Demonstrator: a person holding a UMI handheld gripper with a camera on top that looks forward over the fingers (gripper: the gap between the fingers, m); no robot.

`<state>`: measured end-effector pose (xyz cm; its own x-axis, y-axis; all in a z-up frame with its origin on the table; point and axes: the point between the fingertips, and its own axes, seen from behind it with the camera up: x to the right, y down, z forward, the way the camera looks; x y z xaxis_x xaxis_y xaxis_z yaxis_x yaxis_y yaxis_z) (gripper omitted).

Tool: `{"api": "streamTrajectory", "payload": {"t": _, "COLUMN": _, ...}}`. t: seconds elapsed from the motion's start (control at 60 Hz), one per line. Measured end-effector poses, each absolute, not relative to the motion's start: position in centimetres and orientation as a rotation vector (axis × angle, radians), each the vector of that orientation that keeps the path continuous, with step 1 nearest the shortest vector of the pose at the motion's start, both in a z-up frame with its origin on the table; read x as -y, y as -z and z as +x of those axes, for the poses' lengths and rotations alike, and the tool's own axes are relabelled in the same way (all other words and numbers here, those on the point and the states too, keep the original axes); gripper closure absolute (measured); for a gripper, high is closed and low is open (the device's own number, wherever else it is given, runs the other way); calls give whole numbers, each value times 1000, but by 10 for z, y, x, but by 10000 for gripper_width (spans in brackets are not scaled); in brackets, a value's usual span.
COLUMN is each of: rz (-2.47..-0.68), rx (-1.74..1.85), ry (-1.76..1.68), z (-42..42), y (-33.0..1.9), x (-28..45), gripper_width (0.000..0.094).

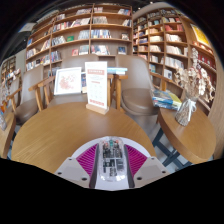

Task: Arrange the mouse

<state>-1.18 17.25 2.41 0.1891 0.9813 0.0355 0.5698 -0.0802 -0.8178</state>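
My gripper (112,160) is shut on a transparent mouse (111,156), whose circuit board and parts show through its clear shell. The mouse sits between the two magenta pads (88,158), which press on its sides. I hold it above a round wooden table (70,125), which stretches out just ahead of the fingers.
A white upright sign (97,86) stands at the far edge of the table. Wooden chairs (44,92) stand behind it. Another wooden table (195,130) with a stack of books (166,99) lies to the right. Tall bookshelves (90,35) line the back of the room.
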Motion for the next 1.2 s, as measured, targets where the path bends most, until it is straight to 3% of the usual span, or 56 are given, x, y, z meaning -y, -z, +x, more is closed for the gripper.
{"api": "streamTrajectory", "payload": {"t": 0.117, "rz": -1773, "rx": 1488, "ry": -713, "z": -8, "y": 4, "x": -177, "gripper_width": 497}}
{"api": "streamTrajectory", "payload": {"t": 0.233, "rz": -1760, "rx": 1487, "ry": -726, "z": -7, "y": 12, "x": -180, "gripper_width": 408}}
{"api": "streamTrajectory", "payload": {"t": 0.267, "rz": -1754, "rx": 1489, "ry": -712, "z": -5, "y": 10, "x": -180, "gripper_width": 339}}
{"api": "streamTrajectory", "payload": {"t": 0.333, "rz": -1740, "rx": 1470, "ry": -671, "z": 0, "y": 5, "x": -188, "gripper_width": 71}}
{"api": "streamTrajectory", "payload": {"t": 0.5, "rz": -1715, "rx": 1453, "ry": -725, "z": 40, "y": -45, "x": -170, "gripper_width": 93}}
{"api": "streamTrajectory", "payload": {"t": 0.817, "rz": -1658, "rx": 1438, "ry": -775, "z": 202, "y": -144, "x": -104, "gripper_width": 92}}
{"api": "streamTrajectory", "payload": {"t": 0.967, "rz": -1619, "rx": 1439, "ry": -809, "z": 266, "y": -160, "x": -77, "gripper_width": 93}}
{"api": "streamTrajectory", "payload": {"t": 1.2, "rz": -1569, "rx": 1465, "ry": -803, "z": 320, "y": -158, "x": -60, "gripper_width": 83}}
